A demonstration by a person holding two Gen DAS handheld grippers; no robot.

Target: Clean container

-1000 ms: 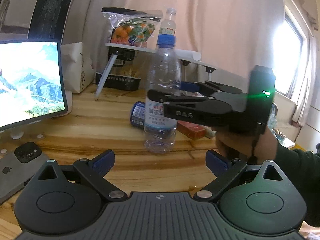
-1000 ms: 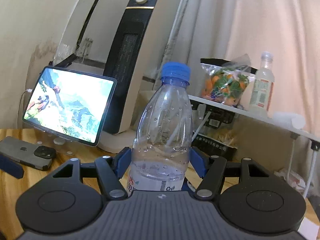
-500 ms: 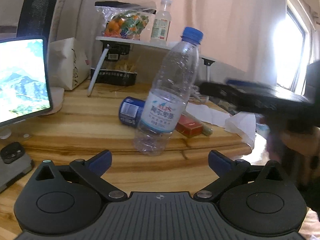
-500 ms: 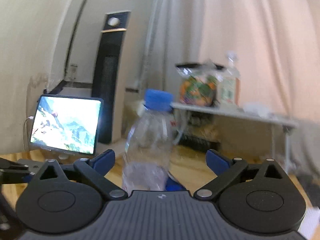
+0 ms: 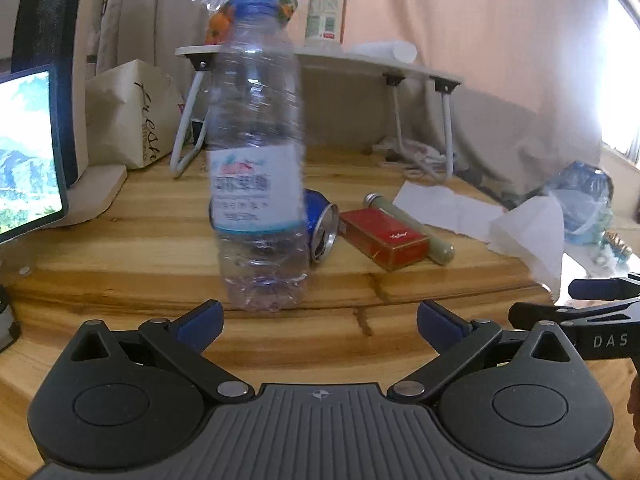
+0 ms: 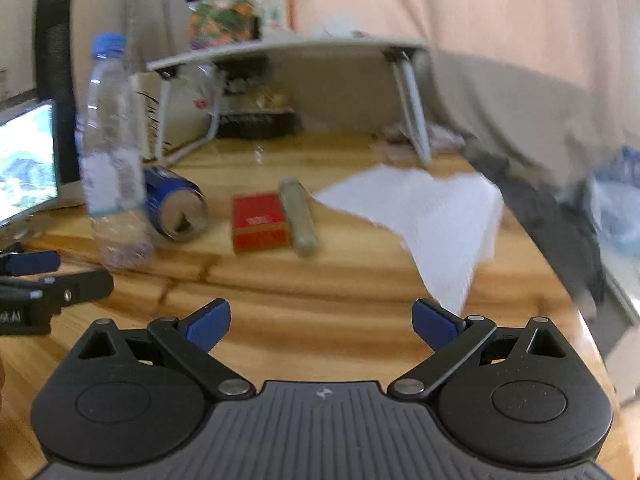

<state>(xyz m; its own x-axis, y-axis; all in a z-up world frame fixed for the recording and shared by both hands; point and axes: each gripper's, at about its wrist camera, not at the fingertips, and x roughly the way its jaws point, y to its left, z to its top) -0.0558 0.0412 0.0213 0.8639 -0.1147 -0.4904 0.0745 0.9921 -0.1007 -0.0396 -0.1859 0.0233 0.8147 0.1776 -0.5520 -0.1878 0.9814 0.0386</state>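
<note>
A second ago the right gripper [image 6: 320, 322] was clamped round the plastic bottle [image 5: 256, 152]; now it has let go and pulled back to the right, its jaws spread wide with nothing between them. The bottle, which leaned over half a second ago, is back upright on the wooden surface [image 5: 120, 256], free of both grippers. The left gripper [image 5: 318, 322] is also spread wide and empty, and it has come nearer: the bottle now stands just beyond its left finger [image 5: 200, 322].

The bottle is clear, with a blue cap and a white label, and looks nearly empty; motion blur makes any remaining liquid hard to judge. Just behind it lies a blue can [image 5: 320, 226] on its side, open end toward the camera, its inside dark. To the right of the can lie a red box [image 5: 382, 236] and a greenish tube [image 5: 408, 226] side by side, then white paper [image 6: 424, 208] spread toward the surface's right edge.

On a small folding table [image 5: 360, 60] at the back stand a white bottle [image 5: 325, 4] and a bag of fruit [image 5: 218, 20], the bag mostly hidden behind the plastic bottle in the left view. A lit screen [image 5: 28, 152] is cut off at the left edge. The right view is blurred throughout, so labels cannot be read. A blue plastic bag [image 5: 584, 200] sits at far right; its contents cannot be made out.
</note>
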